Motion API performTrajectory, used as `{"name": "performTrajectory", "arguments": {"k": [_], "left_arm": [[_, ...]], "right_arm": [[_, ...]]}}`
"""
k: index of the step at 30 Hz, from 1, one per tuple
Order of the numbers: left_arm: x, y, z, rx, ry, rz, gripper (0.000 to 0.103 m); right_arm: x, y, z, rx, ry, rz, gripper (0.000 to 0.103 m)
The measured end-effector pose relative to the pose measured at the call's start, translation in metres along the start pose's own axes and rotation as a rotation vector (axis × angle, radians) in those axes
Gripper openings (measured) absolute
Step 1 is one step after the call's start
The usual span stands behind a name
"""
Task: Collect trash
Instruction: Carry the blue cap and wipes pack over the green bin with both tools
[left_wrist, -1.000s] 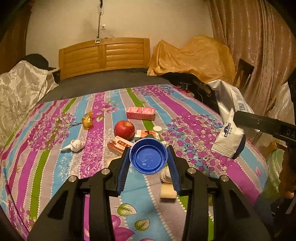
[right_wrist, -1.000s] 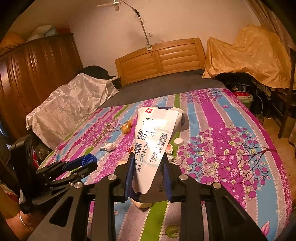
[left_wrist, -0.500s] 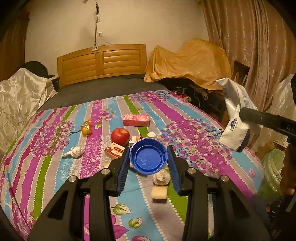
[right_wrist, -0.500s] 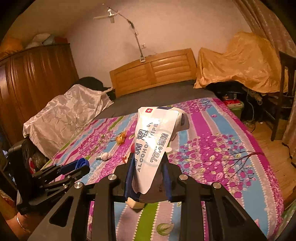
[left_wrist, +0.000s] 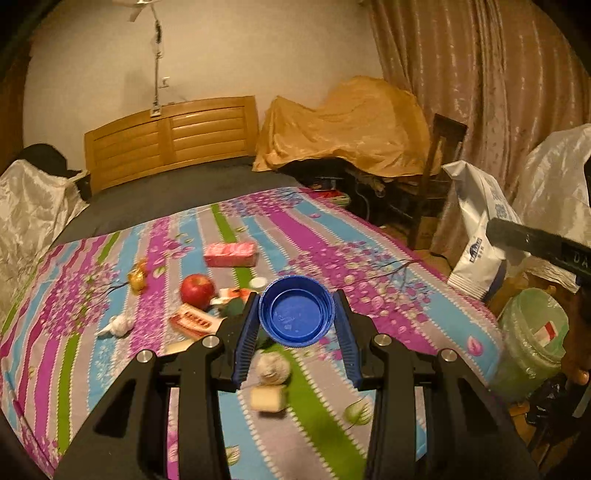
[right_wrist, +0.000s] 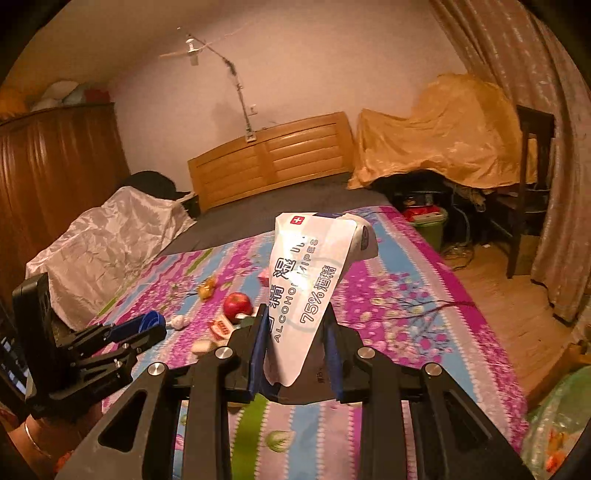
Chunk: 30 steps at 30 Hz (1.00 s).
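Left gripper (left_wrist: 297, 325): jaws closed on a round blue plastic cap (left_wrist: 296, 315), open side to the camera, held above the near edge of the striped floral bedspread (left_wrist: 369, 266). Right gripper (right_wrist: 294, 350): jaws clamped on a white soft wipes packet (right_wrist: 308, 291), long axis pointing up and away from the fingers, printed "ALCOHOL WIPES" and "75%" with Chinese characters and a red-cross square. A green-lined translucent bin (left_wrist: 532, 332) stands off the bed's right edge, nearer the right hand, probably the drop point.
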<state>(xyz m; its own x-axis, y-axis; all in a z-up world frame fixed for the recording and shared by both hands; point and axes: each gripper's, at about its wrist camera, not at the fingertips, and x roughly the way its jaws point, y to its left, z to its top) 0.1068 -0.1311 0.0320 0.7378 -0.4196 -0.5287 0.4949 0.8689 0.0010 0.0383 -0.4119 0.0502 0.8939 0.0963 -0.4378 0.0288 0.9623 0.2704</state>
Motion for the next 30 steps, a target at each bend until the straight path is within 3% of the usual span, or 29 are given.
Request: {"name": "performTrajectory", "arguments": {"k": [7, 12, 18, 22, 30], "left_arm": [[0.019, -0.051, 0.024, 0.062, -0.023, -0.103, 0.038], [0.044, -0.099, 0.037, 0.089, -0.005, -0.230, 0.038], [0.073, -0.200, 0.044, 0.232, 0.017, -0.427, 0.038], [0.081, -0.265, 0.045, 0.333, 0.038, -0.558, 0.038], [0.096, -0.379, 0.046, 0.451, 0.109, -0.797, 0.038]], "right_arm": [[-0.042, -0.061, -0.002, 0.041, -0.014, -0.140, 0.029], [-0.091, -0.118, -0.008, 0.086, -0.036, -0.297, 0.029], [-0.174, -0.204, -0.030, 0.188, -0.053, -0.580, 0.030], [-0.224, -0.253, -0.054, 0.279, -0.038, -0.720, 0.030], [-0.281, -0.320, -0.102, 0.402, 0.036, -0.843, 0.030]]}}
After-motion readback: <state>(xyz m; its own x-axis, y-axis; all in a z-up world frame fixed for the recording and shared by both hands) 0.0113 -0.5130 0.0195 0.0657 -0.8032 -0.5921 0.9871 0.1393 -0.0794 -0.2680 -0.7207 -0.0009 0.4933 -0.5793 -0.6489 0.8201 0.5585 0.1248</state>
